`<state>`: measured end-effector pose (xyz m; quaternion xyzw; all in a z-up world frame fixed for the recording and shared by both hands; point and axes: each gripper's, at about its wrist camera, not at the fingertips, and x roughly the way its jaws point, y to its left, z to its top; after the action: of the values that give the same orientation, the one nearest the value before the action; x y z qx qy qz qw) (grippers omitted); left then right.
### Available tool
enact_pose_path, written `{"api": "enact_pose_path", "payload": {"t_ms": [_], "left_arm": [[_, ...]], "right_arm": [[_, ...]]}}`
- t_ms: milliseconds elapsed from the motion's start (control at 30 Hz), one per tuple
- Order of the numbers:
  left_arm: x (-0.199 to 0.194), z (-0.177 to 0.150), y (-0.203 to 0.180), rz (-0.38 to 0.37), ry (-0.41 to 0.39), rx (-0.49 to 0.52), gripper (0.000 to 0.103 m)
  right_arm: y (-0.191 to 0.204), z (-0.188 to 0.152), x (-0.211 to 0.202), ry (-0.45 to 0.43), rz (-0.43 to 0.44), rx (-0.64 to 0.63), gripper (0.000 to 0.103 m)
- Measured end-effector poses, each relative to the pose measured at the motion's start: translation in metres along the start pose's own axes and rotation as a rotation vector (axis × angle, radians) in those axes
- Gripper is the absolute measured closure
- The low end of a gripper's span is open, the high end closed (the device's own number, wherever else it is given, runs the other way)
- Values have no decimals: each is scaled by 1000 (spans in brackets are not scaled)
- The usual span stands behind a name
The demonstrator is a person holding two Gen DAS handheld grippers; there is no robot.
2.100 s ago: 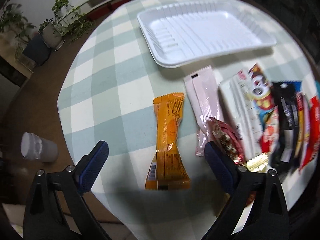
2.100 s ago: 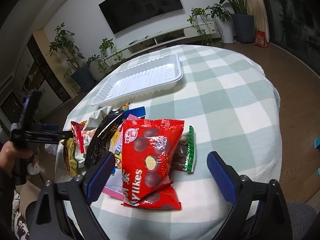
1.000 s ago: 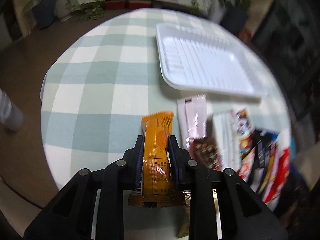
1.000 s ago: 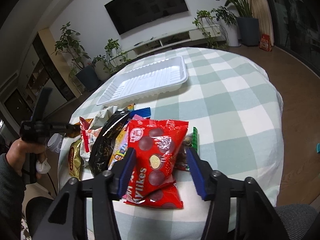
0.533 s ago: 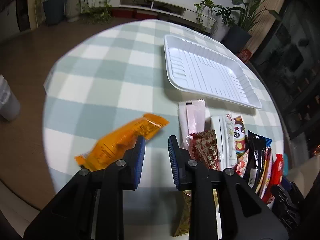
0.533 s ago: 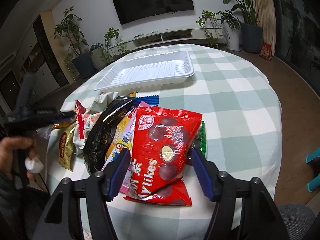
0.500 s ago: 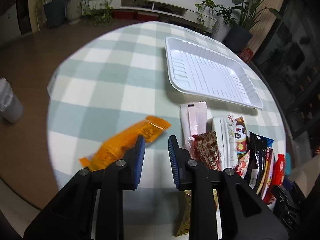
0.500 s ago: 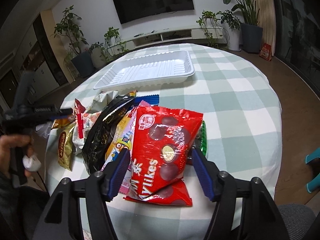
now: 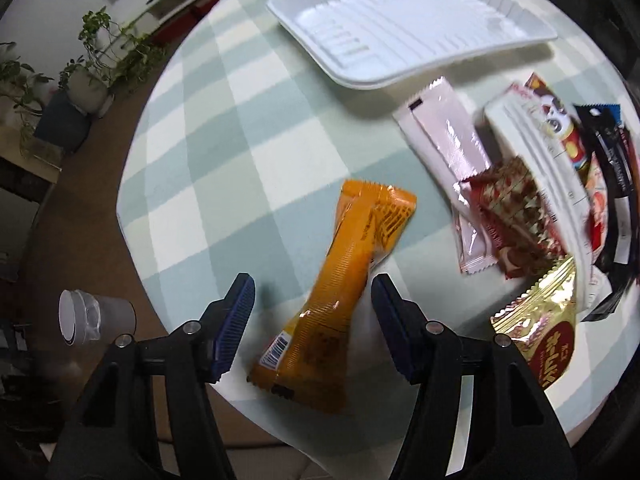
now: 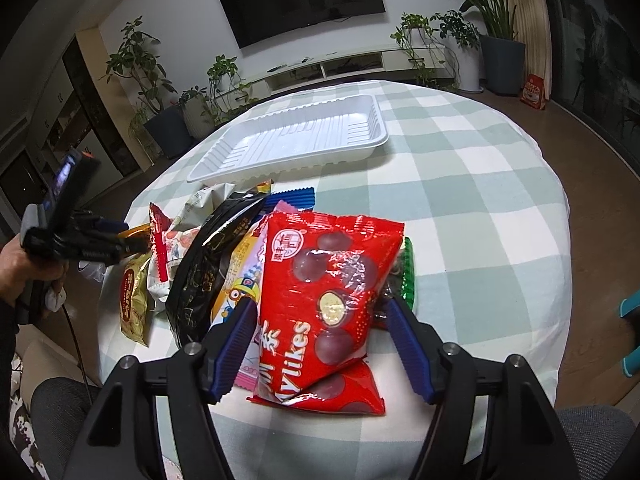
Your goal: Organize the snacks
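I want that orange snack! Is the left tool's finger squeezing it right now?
Apart. In the left wrist view the left tool stands open, and checked tablecloth shows between each blue finger pad and the long orange snack wrapper.

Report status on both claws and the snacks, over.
Left claw open around orange bar. Right claw open, straddling red bag atop the pile. White tray empty, nothing blocking.

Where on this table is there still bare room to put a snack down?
The white tray holds nothing. Bare checked tablecloth runs to the right of the tray and of the red bag; another bare patch lies left of the orange packet, below the tray. It is crowded between the pink packet and the red bag, where wrappers overlap.
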<state>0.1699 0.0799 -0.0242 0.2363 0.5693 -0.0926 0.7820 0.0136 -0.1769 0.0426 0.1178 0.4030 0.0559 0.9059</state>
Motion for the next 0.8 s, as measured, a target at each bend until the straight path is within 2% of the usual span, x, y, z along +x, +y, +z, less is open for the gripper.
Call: {"api": "enact_pose_path", "payload": {"t_ms": [67, 133, 167, 233, 333, 467, 600, 700, 800], "left_arm": [[0, 2, -4, 0, 5, 24, 54], [0, 7, -10, -26, 22, 51, 82], [0, 9, -16, -33, 31, 76, 86], [1, 10, -29, 26, 49, 149, 87], [1, 11, -34, 51, 58, 161, 87], [-4, 3, -24, -35, 15, 56, 88], [-19, -8, -15, -113, -71, -83, 88], [-38, -17, -5, -186, -168, -228, 88], [-59, -31, 11, -297, -294, -433, 88]], "right_arm": [[-1, 1, 1, 7, 7, 10, 33], [-1, 1, 2, 7, 12, 10, 33], [-1, 1, 1, 5, 13, 9, 33], [-2, 1, 0, 2, 18, 14, 33], [-5, 1, 0, 1, 23, 24, 33], [-6, 2, -1, -5, 29, 27, 33], [-7, 1, -3, -15, 30, 26, 33], [-5, 0, -4, -20, 22, 13, 33], [-2, -1, -6, -24, 13, -1, 33]]}}
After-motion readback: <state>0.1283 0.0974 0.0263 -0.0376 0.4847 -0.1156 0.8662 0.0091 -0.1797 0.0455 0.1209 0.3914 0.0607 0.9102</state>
